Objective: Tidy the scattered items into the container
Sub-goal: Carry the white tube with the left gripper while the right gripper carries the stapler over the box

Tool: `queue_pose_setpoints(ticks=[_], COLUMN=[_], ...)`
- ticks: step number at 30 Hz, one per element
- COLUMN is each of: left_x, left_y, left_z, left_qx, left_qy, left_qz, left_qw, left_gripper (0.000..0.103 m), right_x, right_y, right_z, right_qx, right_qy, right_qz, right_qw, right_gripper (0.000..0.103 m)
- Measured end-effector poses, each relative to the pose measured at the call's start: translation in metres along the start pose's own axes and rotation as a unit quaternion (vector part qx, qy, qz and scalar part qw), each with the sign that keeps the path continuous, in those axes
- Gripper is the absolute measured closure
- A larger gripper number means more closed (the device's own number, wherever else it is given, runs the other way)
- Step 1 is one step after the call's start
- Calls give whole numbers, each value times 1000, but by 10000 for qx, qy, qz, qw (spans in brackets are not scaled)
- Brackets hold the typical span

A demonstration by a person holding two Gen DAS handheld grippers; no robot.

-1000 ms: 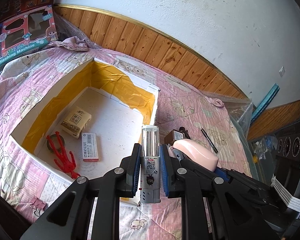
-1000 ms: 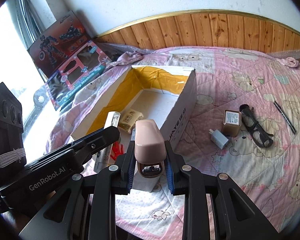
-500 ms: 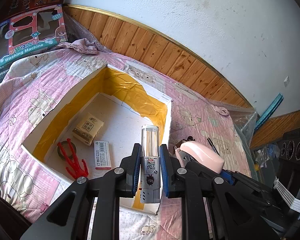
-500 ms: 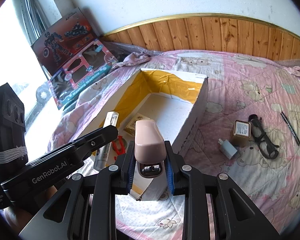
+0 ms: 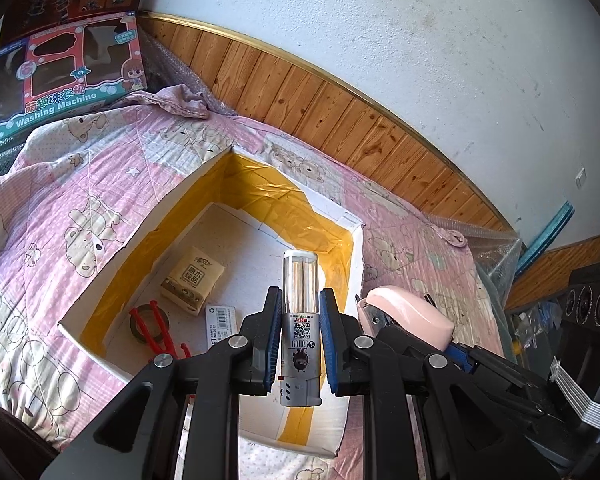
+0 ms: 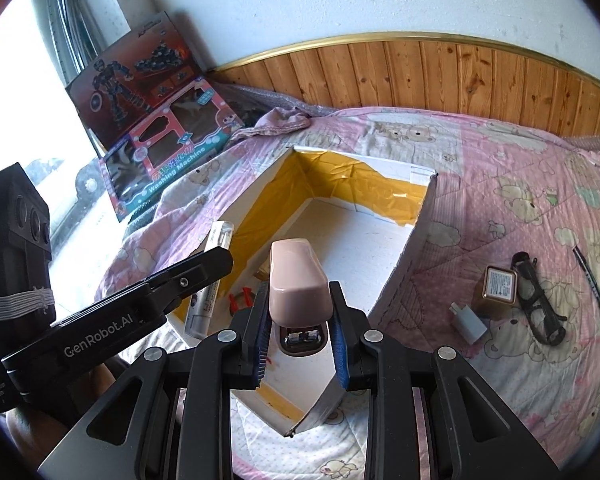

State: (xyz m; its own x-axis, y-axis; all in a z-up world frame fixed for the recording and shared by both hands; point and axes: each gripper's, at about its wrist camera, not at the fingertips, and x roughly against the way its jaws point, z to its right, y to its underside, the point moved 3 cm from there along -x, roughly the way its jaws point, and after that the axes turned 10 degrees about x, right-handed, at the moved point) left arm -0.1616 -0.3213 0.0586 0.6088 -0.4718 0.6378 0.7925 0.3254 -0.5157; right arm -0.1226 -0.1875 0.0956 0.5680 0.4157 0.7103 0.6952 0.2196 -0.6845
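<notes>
Two grippers, both loaded and hovering over the open box [image 5: 352, 236] with yellow tape inside. The left gripper [image 5: 299, 332] is clamped on a clear-topped tube [image 5: 300, 320] with a QR code label, the right gripper [image 6: 299, 332] pinches a pink stapler [image 6: 298, 284]. "GenRobot.AI" reads on the left tool's side. A toy box [image 6: 168, 160] by the wall says "Washing Machine". Glasses [image 6: 540, 300], pen [image 6: 590, 280] and charger [image 6: 468, 322] lie on the pink bear quilt [image 6: 500, 208], wood panelling behind.
</notes>
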Motion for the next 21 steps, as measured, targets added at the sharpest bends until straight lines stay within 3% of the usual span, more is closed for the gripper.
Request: queue_pose_setpoints(ticks=[21], left_x=[-30], left_y=[-44], left_z=[-3], left_qx=[-50], left_qy=[-25], left_qz=[58], left_qw=[10000], left_gripper=[84], right_x=[-41], right_y=[-36], right_z=[18], right_qx=[-94], right_qy=[-163], right_qz=[-108], right_qw=[9998], right_gripper=[75])
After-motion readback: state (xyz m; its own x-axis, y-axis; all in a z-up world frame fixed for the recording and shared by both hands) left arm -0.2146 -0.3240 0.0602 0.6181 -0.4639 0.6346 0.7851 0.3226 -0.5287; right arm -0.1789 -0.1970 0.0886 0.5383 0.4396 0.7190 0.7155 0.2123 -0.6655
